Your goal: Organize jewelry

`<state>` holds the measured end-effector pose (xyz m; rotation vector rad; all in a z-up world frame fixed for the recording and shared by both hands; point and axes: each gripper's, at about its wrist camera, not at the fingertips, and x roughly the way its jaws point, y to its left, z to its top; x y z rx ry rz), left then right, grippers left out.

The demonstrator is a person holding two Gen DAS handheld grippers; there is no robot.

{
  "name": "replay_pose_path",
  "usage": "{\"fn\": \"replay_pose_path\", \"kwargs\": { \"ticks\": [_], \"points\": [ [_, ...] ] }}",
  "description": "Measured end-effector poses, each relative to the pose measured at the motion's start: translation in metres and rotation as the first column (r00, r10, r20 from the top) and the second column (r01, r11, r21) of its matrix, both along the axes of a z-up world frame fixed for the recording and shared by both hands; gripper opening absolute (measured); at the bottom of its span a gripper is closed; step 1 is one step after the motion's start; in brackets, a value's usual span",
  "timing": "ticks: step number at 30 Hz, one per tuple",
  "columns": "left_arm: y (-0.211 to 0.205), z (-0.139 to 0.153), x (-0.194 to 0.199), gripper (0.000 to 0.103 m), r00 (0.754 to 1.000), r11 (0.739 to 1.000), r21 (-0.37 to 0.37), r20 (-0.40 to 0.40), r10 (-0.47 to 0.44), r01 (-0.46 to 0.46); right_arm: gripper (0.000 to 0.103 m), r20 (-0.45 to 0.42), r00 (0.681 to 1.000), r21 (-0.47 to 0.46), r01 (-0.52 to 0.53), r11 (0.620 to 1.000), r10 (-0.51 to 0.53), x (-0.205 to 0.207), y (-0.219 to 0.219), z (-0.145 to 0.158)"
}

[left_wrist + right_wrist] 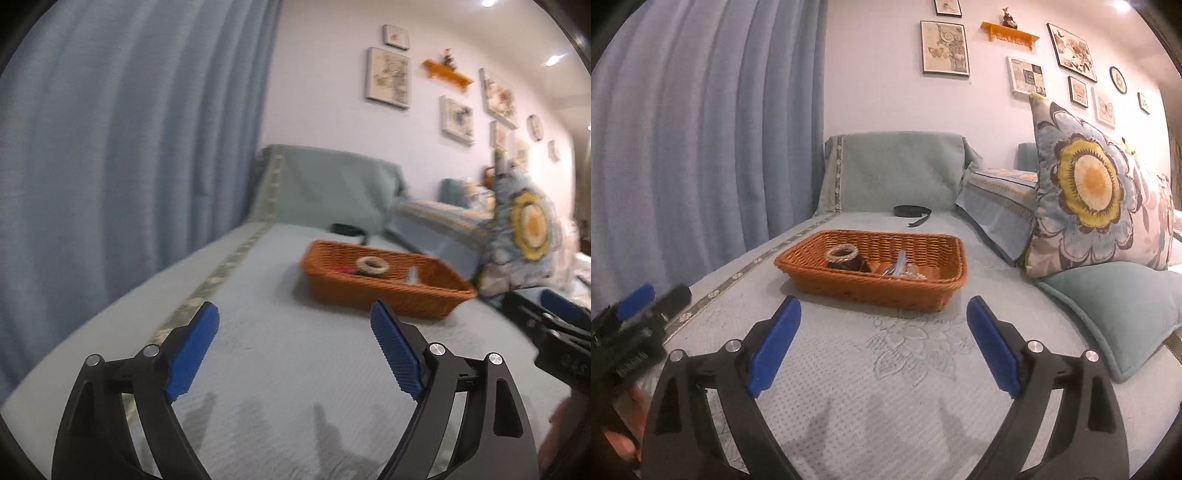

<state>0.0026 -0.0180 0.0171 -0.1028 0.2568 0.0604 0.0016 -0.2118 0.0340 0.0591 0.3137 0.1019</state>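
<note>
An orange wicker basket (938, 291) stands on the pale green sofa cover (871, 369). It also shows in the left wrist view (369, 295). Inside lie a straw-wrapped bangle (843, 252) on a dark bracelet, a clear plastic piece and a beaded strand (911, 275). A black band (911, 211) lies on the cover beyond the basket. My right gripper (883, 308) is open and empty, short of the basket. My left gripper (295, 314) is open and empty, short of the basket's left end. The bangle shows there too (373, 265).
A blue curtain (701, 147) hangs on the left. A flowered cushion (1093, 184) and a plain green cushion (1123, 306) sit to the right of the basket. The sofa back (894, 170) rises behind. Framed pictures hang on the wall.
</note>
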Motion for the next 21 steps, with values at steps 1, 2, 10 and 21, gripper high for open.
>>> {"fn": "replay_pose_path", "kwargs": {
  "ticks": [1,2,10,21],
  "points": [
    [0.001,0.002,-0.006,0.087,0.999,1.000,-0.001,0.032,0.007,-0.007,0.087,0.013,1.000,0.007,0.003,1.000,-0.003,-0.004,0.001,-0.003],
    [0.001,0.001,-0.007,0.093,0.999,1.000,0.006,0.037,0.020,-0.020,0.087,0.027,1.000,0.009,0.002,1.000,-0.002,-0.007,0.002,-0.005],
    [-0.008,0.002,-0.010,0.095,0.996,0.996,0.054,0.070,0.061,-0.065,0.095,0.094,0.995,-0.062,0.046,0.997,-0.040,-0.022,0.017,-0.010],
    [-0.023,0.000,-0.017,0.095,0.995,0.989,0.133,0.078,0.055,-0.065,0.095,0.100,0.992,0.002,0.080,0.997,-0.079,-0.024,0.004,-0.012]
  ]
}}
